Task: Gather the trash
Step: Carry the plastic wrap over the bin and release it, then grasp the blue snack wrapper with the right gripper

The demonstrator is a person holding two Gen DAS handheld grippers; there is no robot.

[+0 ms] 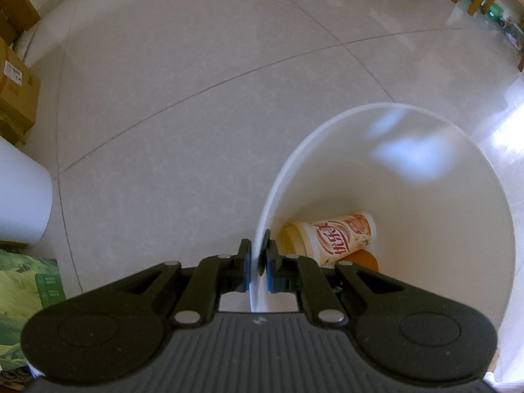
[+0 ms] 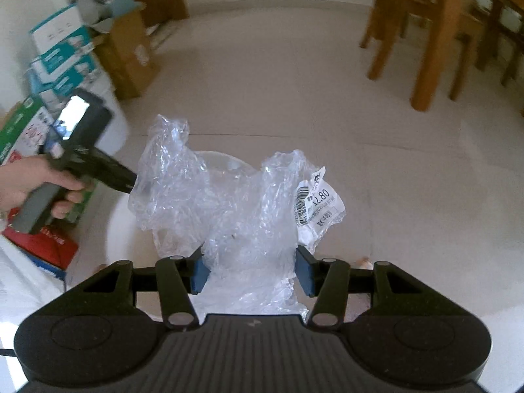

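Observation:
My left gripper [image 1: 258, 245] is shut on the near rim of a white trash bin [image 1: 327, 124], one finger inside and one outside. A cream drink cup with red print [image 1: 337, 235] lies on its side at the bin's bottom, over a brown round piece [image 1: 365, 260]. In the right wrist view, a crumpled clear plastic bag [image 2: 229, 203] with a white price label [image 2: 319, 203] sits between the widely spread blue pads of my right gripper [image 2: 252, 262], above the bin [image 2: 121, 219]. A hand holds the left gripper [image 2: 78, 163]; the bag hides its tip.
Pale tiled floor lies all around. Cardboard boxes [image 1: 16, 91] and printed cartons [image 2: 62, 55] are stacked at the left by the wall. Wooden chair and table legs [image 2: 432, 42] stand at the far right. A red box [image 2: 42, 245] lies by the bin.

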